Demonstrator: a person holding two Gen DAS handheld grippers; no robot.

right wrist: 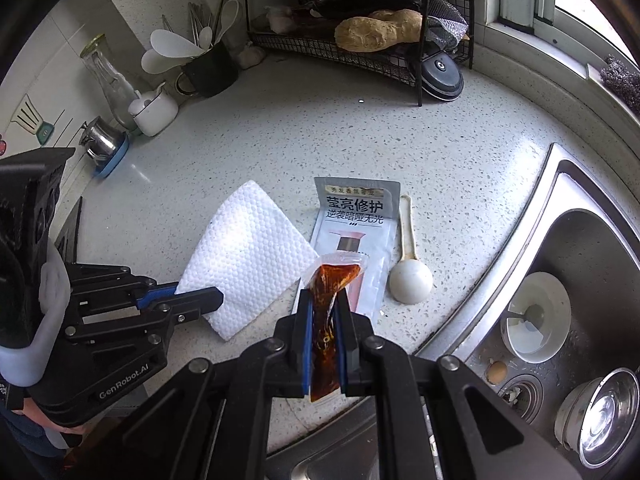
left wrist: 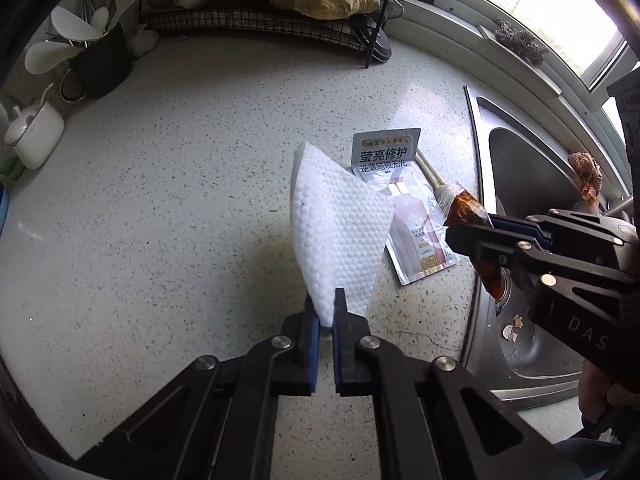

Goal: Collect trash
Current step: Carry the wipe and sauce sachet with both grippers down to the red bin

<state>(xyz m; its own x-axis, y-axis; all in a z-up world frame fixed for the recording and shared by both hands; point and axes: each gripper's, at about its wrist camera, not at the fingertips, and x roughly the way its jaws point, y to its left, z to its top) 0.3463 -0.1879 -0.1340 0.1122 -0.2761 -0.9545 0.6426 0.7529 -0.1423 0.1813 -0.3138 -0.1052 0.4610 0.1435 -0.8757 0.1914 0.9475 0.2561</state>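
Observation:
A white embossed paper towel (left wrist: 340,216) sticks up from my left gripper (left wrist: 325,300), which is shut on its lower edge above the speckled counter (left wrist: 180,200). The right wrist view shows the same towel (right wrist: 248,248) with the left gripper (right wrist: 216,294) clamped on its corner. My right gripper (right wrist: 324,300) is shut on a clear packet of red-brown sauce (right wrist: 330,280), also seen from the left as the packet (left wrist: 466,208) in the right gripper (left wrist: 456,232). A grey printed sachet (right wrist: 356,212) lies flat on the counter behind both, beside a white spoon (right wrist: 411,280).
A steel sink (right wrist: 560,184) at the right holds a white bowl (right wrist: 536,316), a steel bowl (right wrist: 600,412) and eggshell (right wrist: 496,370). A black wire rack (right wrist: 360,52) stands at the back. A utensil holder (right wrist: 208,68), jars and a white pot (right wrist: 154,110) line the left wall.

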